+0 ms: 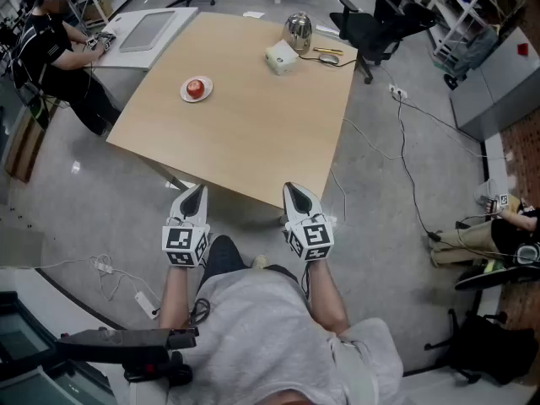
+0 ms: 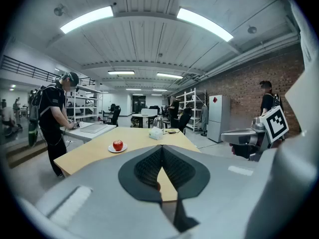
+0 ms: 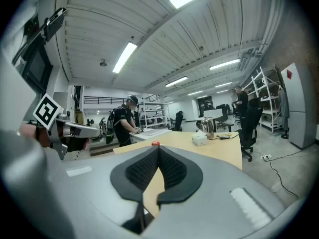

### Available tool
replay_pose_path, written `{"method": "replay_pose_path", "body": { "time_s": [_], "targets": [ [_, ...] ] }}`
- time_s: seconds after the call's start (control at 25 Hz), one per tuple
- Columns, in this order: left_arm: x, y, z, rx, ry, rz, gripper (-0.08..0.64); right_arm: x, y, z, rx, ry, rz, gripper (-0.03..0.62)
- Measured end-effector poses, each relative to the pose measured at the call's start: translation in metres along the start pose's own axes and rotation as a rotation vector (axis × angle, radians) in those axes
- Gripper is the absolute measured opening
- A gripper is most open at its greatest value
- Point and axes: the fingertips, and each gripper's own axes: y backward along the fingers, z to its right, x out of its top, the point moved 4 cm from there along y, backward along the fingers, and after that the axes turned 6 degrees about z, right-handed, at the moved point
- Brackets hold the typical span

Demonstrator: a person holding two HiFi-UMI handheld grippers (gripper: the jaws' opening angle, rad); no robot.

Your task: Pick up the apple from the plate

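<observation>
- Left gripper [image 1: 193,199]: jaws pressed together, nothing between them. It is held in front of the person's body, short of the near edge of the table [image 1: 253,133].
- Right gripper [image 1: 297,199]: jaws likewise meet at the tips and hold nothing. It is level with the left gripper and beside it.
- Apple [image 1: 195,89]: sits on a small white plate [image 1: 183,94] on the left part of the table, well apart from both grippers.
- Direction: in the head view the apple lies straight ahead of the left gripper, and ahead and to the left of the right one. The left gripper is judged the nearer.
- In the left gripper view the apple appears left of the jaw line. In the right gripper view it appears just above the jaw tips.
- Both grippers point nearly level, and the apple lies across the table top beyond them. The coming move is judged to need a forward reach and opened jaws.
- Appearance: the apple is red, round and glossy, and it has no marked long axis. It stands about at the plate's centre, with the white rim showing around it.
- Handling judgement: a round, smooth body may roll on the plate if it is pushed from one side only.
</observation>
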Motion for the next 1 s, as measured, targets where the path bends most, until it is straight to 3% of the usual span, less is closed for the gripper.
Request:
{"method": "replay_pose_path", "body": {
  "time_s": [0.56, 0.8, 1.0],
  "targets": [
    [-0.004, -0.029, -0.01, 0.006, 0.01, -0.017, 0.02, -0.011, -0.031, 0.018, 0.012, -0.043, -0.029, 0.006],
    [-0.013, -0.059, -0.035, 0.001, 0.034, -0.04, 0.02, -0.02, -0.064, 0.022, 0.014, -0.034, -0.067, 0.006],
    [-0.017, -0.104, -0.064, -0.049, 0.046, -0.052, 0.02, -0.021, -0.101, 0.031, -0.03, -0.019, -0.088, 0.006]
  ]
}}
